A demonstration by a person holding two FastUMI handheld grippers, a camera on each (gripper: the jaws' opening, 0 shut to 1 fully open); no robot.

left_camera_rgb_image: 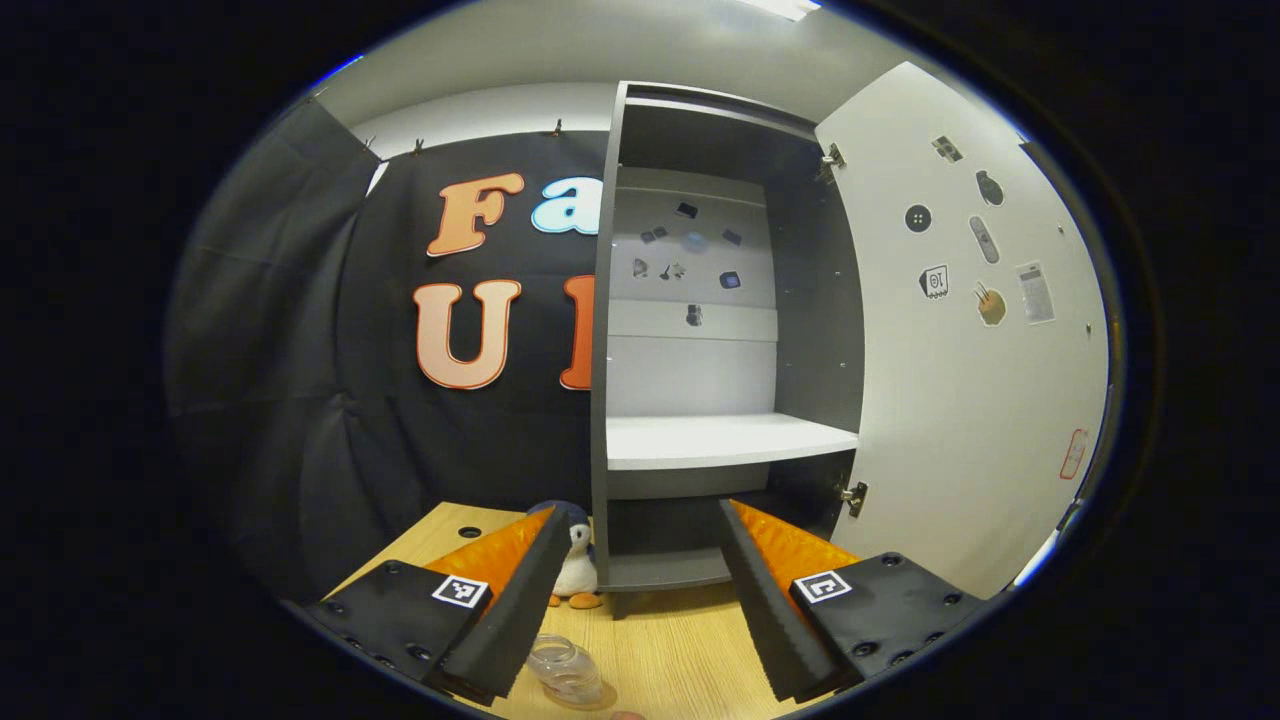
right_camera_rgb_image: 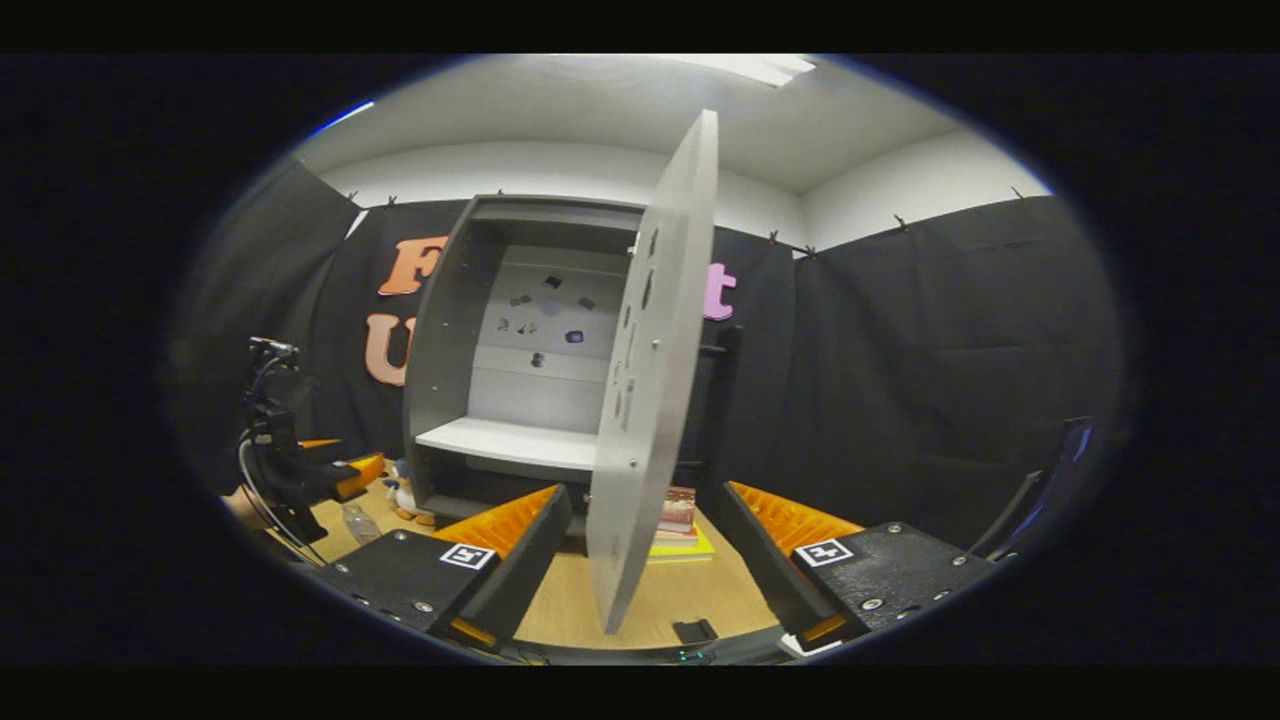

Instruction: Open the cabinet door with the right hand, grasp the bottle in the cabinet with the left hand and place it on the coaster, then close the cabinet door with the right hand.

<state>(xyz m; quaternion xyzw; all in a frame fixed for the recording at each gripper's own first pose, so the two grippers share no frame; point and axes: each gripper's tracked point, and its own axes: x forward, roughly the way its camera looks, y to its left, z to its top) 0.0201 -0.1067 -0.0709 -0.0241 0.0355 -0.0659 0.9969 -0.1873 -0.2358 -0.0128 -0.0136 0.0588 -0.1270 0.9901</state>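
- The desk [left_camera_rgb_image: 680, 640] is pale wood grain, and black cloth walls close the booth under a white ceiling with a light panel.
- A grey cabinet [left_camera_rgb_image: 700, 330] stands on the desk with one white shelf [left_camera_rgb_image: 725, 438] inside; the shelf is bare and small stickers dot the back panel.
- In the left gripper view the cabinet door [left_camera_rgb_image: 960, 330] hangs wide open toward 3 o'clock, its inner face carrying stickers.
- In the right gripper view the same door [right_camera_rgb_image: 650, 400] shows nearly edge-on, upright, its lower corner reaching down between the two fingers.
- The left claw [left_camera_rgb_image: 640, 600] is spread wide and holds nothing.
- The right claw [right_camera_rgb_image: 640, 570] is also spread wide; the door edge stands in the gap, but whether either finger touches it cannot be told.
- The bottle [left_camera_rgb_image: 567, 668], clear plastic, stands on the desk at 6 o'clock beside the left finger, out of the cabinet. It is partly cut off by the view's rim, so its long axis and what lies under it are hard to judge.
- In the right gripper view, at 9 o'clock, the other claw [right_camera_rgb_image: 345, 478] hovers above the bottle [right_camera_rgb_image: 362, 522], which looks upright.
- A penguin toy [left_camera_rgb_image: 577, 570] sits by the cabinet's left foot.
- A stack of books [right_camera_rgb_image: 678, 525] lies behind the door, partly hidden.
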